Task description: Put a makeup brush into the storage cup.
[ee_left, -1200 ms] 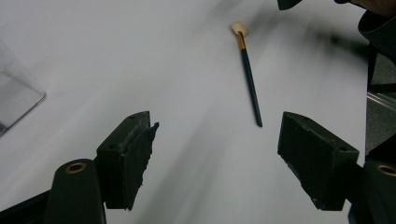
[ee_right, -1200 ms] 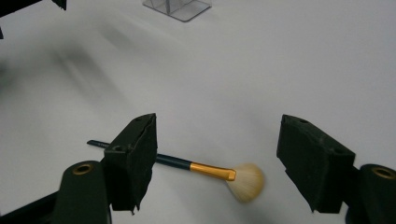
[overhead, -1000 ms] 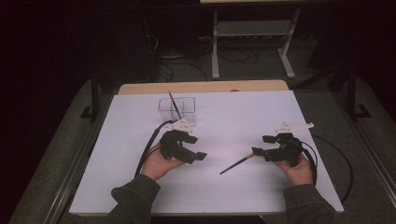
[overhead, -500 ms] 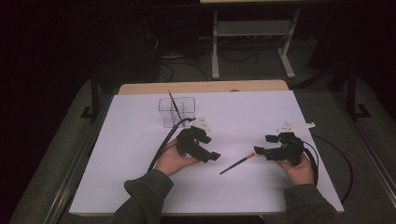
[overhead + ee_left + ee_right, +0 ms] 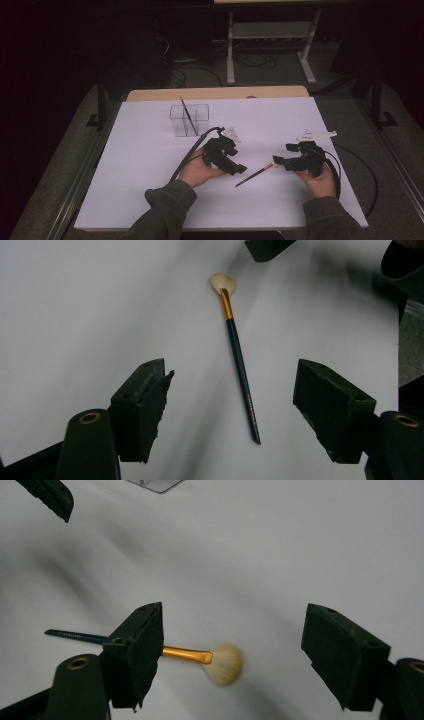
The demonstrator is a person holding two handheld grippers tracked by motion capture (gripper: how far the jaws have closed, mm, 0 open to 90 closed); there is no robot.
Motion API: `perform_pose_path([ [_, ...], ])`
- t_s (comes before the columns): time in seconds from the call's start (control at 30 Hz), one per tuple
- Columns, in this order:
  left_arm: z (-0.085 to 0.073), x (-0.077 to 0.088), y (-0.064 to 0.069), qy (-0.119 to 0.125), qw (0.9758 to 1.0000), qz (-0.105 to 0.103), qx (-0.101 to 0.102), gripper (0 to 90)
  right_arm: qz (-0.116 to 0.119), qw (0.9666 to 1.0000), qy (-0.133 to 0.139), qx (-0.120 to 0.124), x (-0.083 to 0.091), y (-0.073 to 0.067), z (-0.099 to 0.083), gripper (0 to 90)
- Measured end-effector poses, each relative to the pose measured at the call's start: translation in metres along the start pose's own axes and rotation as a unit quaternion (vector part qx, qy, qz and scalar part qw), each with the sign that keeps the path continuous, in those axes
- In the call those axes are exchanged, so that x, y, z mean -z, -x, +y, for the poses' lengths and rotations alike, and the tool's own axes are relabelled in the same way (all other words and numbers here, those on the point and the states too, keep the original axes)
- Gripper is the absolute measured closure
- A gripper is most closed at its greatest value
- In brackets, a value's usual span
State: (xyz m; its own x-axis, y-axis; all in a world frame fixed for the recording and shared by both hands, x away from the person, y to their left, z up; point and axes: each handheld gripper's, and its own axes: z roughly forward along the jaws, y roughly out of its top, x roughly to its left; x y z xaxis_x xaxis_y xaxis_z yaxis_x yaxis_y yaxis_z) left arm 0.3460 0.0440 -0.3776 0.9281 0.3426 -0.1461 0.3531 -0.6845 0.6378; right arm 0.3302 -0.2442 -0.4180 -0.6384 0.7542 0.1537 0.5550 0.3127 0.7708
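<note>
A dark-handled brush [image 5: 255, 175] with a gold ferrule and pale fan bristles lies flat on the white table [image 5: 140, 165], between my two hands. My left gripper [image 5: 239, 169] hovers at its handle end. In the left gripper view the brush [image 5: 240, 360] lies on the sheet between the wide jaws of the left gripper [image 5: 232, 371], which have just been closing a little and touch nothing. My right gripper [image 5: 278, 161] is open at the bristle end. In the right gripper view the bristles [image 5: 225, 664] lie between the apart jaws of the right gripper [image 5: 235, 617].
A clear plastic box [image 5: 189, 120] stands toward the back of the table with another brush [image 5: 186, 111] leaning in it. Cables trail from both grippers. A metal stand [image 5: 270, 40] sits on the floor behind the table, and the wooden table edge [image 5: 215, 93] shows at the far side.
My left hand has moved right across the table, from near the clear box to the brush's handle end. The right hand and the brush have stayed put.
</note>
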Motion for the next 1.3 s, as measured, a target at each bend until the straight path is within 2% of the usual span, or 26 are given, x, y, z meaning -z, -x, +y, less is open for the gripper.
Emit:
perform_pose_path([
  [0.7,0.022,-0.038,0.014,-0.047,0.9988,-0.007,-0.010,36.1,-0.013,0.9999,0.007,0.000,0.000,0.003,0.000,21.6],
  [0.97,0.025,-0.051,0.015,-0.067,0.9977,-0.008,-0.002,39.6,-0.015,0.9998,0.010,-0.003,0.001,0.003,0.000,21.2],
  [1.3,0.027,-0.063,0.011,-0.080,0.9967,-0.008,0.010,46.3,-0.015,0.9998,0.013,-0.001,0.002,0.003,0.000,20.8],
])
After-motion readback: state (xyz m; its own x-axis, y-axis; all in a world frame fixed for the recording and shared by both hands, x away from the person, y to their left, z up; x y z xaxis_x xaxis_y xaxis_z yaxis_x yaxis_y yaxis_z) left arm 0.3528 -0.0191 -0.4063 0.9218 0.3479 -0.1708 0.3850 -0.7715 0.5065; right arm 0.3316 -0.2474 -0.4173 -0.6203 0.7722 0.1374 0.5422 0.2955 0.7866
